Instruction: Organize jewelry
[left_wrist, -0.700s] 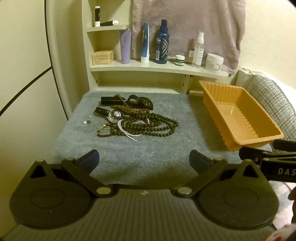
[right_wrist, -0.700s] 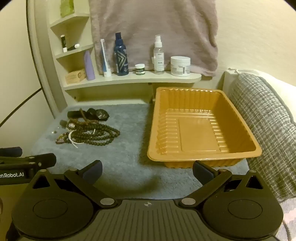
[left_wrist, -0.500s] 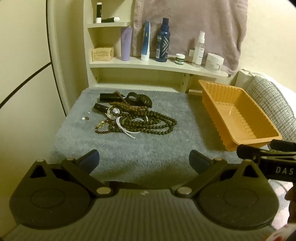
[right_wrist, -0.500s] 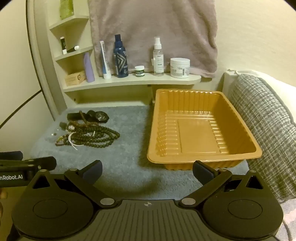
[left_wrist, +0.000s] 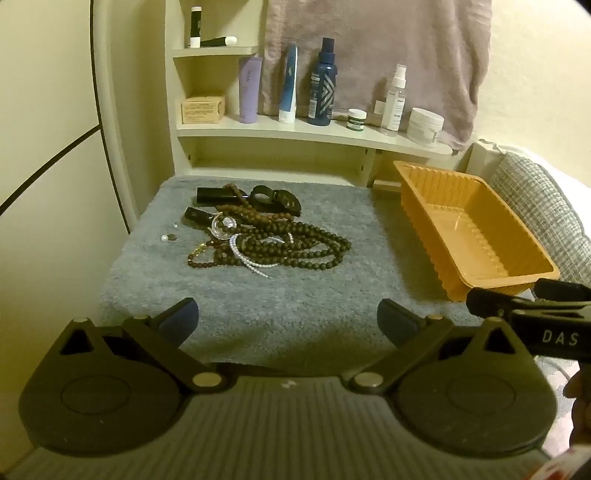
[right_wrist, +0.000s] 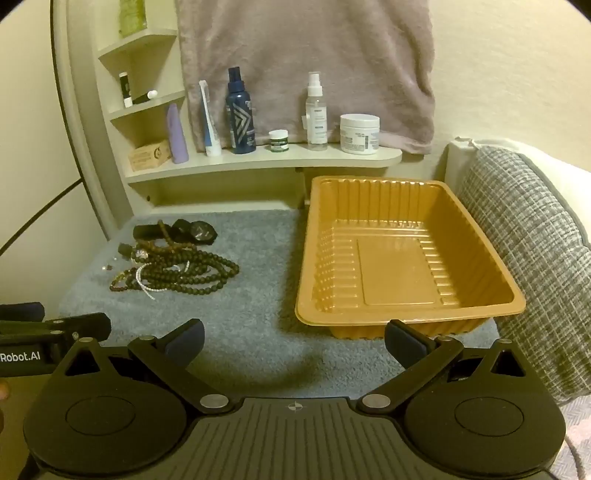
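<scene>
Beads (left_wrist: 280, 245) lie tangled with a pearl strand (left_wrist: 251, 263) and watches on the grey counter (left_wrist: 258, 306), left of the empty orange tray (right_wrist: 402, 266). Left claw (left_wrist: 288, 319) and right claw (right_wrist: 293, 338) both hang near the front edge, fingers apart, holding nothing. Lifting one string would likely drag its neighbours along, and the loose studs (left_wrist: 168, 237) far left could roll off.

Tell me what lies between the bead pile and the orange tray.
Nothing: only bare grey mat separates the bead pile from the orange tray, clearest in the right wrist view.
</scene>
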